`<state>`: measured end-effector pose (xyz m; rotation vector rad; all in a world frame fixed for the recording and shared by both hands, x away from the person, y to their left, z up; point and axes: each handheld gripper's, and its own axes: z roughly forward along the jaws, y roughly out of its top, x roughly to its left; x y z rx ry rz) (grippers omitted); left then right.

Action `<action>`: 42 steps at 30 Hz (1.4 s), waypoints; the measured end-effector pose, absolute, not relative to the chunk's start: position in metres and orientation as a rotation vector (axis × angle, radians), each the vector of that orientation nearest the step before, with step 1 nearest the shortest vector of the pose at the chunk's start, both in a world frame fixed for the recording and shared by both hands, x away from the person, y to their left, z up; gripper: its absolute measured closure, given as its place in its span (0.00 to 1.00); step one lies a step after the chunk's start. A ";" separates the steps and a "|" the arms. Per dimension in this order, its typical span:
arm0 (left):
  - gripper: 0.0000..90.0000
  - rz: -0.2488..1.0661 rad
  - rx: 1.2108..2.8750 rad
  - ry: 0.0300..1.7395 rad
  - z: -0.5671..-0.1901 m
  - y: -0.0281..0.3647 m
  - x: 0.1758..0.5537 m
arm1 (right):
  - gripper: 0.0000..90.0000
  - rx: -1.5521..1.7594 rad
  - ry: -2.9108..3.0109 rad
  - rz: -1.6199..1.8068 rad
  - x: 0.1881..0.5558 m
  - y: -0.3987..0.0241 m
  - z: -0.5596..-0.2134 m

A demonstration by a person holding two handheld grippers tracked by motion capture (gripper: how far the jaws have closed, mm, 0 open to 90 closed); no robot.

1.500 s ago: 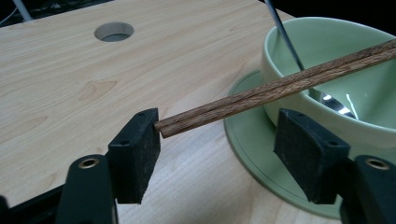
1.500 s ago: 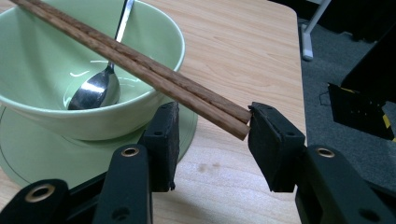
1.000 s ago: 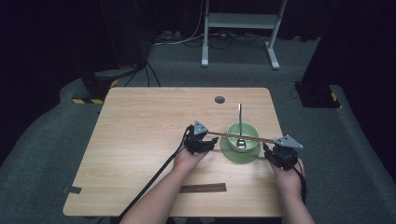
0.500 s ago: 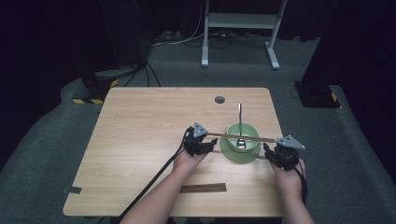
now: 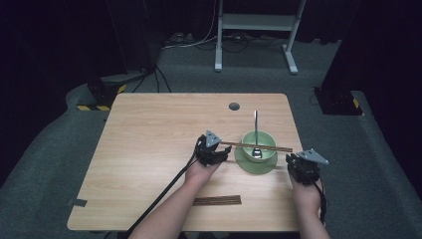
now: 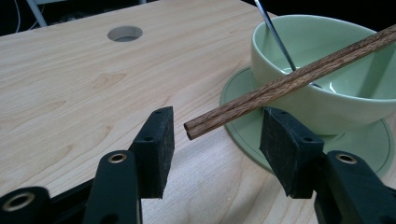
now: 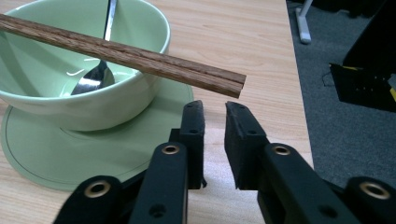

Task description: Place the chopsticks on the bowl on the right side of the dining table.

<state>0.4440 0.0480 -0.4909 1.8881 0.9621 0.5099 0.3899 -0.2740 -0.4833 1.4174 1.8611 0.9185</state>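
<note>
Chopsticks (image 5: 256, 146) lie as a pair across the rim of the bowl (image 5: 259, 149), level, ends jutting left and right. Bowl sits on a saucer (image 5: 244, 160) near the table's (image 5: 149, 129) right edge, spoon (image 5: 256, 134) leaning inside with its handle pointing far.

Left gripper (image 5: 215, 155) waits just left of the bowl, jaws apart with the left ends of the chopsticks (image 6: 196, 129) between them, pads not touching the wood. Right gripper (image 5: 298, 167), just right of the saucer and nearer, has just been closing and is now nearly shut on nothing; chopstick tips (image 7: 236, 84) hang just above and beyond its pads.

Best to treat the pair as placed: draw the left gripper back to the left, straight and level, without brushing the ends, since any nudge could roll the sticks off the rim. Keep the right gripper low and away from the tips. A second pair (image 5: 217, 200) lies at the near edge.
</note>
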 end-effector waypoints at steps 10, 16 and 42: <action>0.55 0.497 1.874 0.971 -0.491 0.048 0.443 | 0.90 1.418 1.848 0.959 0.387 -0.276 -0.479; 0.57 0.491 1.871 0.962 -0.493 0.047 0.438 | 0.90 1.413 1.855 0.949 0.393 -0.274 -0.478; 0.62 0.457 1.852 0.983 -0.497 0.064 0.423 | 0.84 1.434 1.848 0.887 0.412 -0.277 -0.479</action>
